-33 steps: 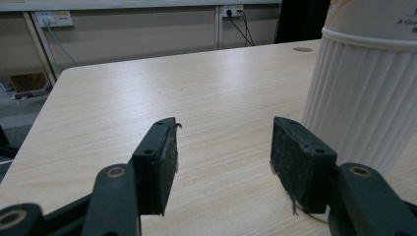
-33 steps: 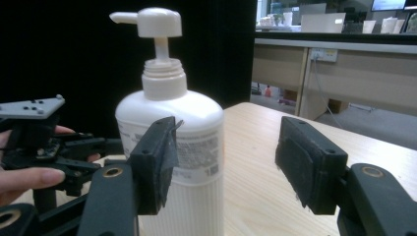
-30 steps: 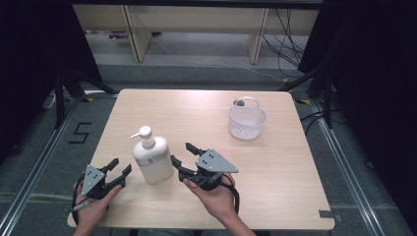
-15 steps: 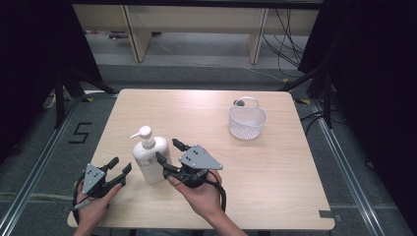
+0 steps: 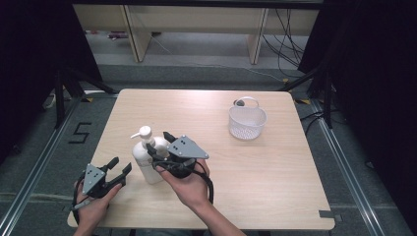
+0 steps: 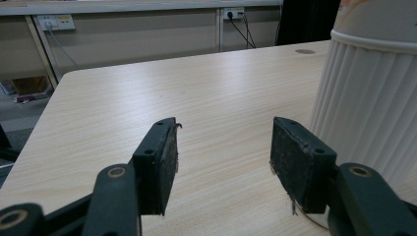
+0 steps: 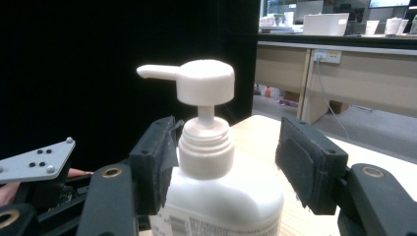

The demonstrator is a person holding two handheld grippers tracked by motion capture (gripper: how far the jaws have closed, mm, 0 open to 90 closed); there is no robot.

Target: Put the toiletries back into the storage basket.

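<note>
Moved since the earlier picture: right gripper (image 5: 160, 147), carried leftward from beside the pump bottle (image 5: 147, 162) up to its shoulder; left gripper (image 5: 118, 169) unchanged.

Pump bottle: white, upright on the worktop (image 5: 255, 177) near the front left; long axis vertical; spout (image 7: 152, 72) pointing left in the right gripper view, toward the worktop's left edge from above.

Right gripper: jaws apart, straddling the neck (image 7: 205, 147), pads seemingly not pressing; probably lined up for a grasp below the pump head.

Left gripper: jaws apart, empty, low just beside the bottle's ribbed base (image 6: 364, 113), likely standing by to steady it.

Basket (image 5: 247, 122): white, far right, well apart.
</note>
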